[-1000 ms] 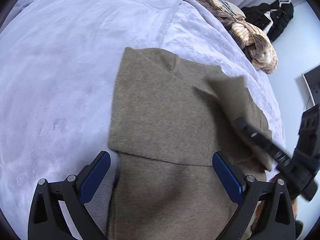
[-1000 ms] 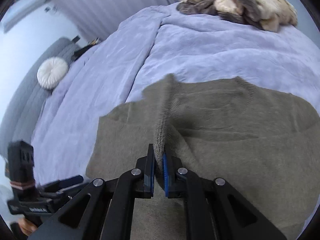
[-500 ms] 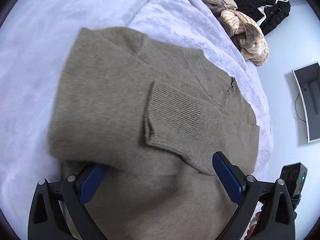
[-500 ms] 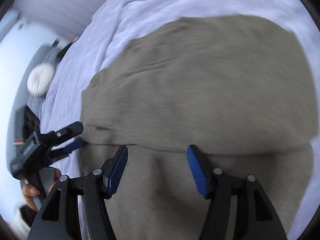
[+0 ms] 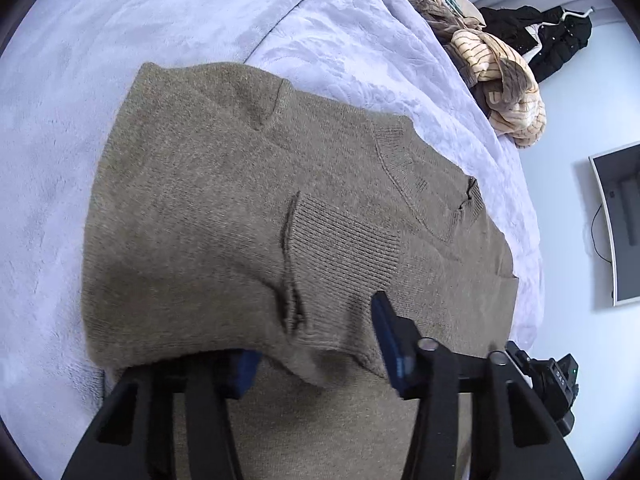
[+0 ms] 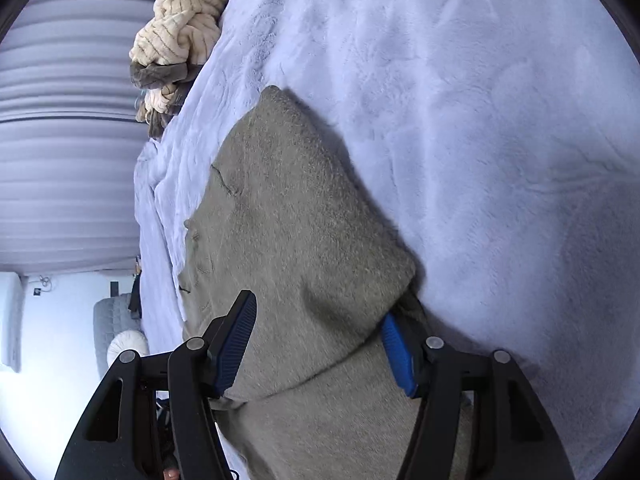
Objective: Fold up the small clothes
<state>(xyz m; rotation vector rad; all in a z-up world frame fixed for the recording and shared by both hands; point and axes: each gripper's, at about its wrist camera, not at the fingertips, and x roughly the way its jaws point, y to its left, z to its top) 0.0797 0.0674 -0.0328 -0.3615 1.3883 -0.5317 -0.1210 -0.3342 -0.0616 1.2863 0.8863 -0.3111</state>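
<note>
An olive-brown knit sweater (image 5: 224,208) lies on the lavender bed cover (image 5: 100,52), its sleeves folded across the body and a ribbed cuff (image 5: 340,252) on top. My left gripper (image 5: 316,340) is open, its jaws straddling the folded edge near the cuff; the left pad is partly under the fabric. In the right wrist view the sweater (image 6: 288,232) fills the middle. My right gripper (image 6: 320,340) is open, jaws on either side of a folded edge, holding nothing. The right gripper's body (image 5: 556,376) shows at the lower right of the left wrist view.
A pile of tan and brown striped clothes (image 5: 492,60) lies at the far end of the bed, also in the right wrist view (image 6: 180,28). Black garments (image 5: 548,36) hang on the wall, with a monitor (image 5: 620,220) to the right. A grey sofa with a white cushion (image 6: 124,344) stands beyond.
My right gripper let go of the sleeve it held a second ago and opened; the sleeve now lies across the sweater. Both grippers moved down to the folded edge.
</note>
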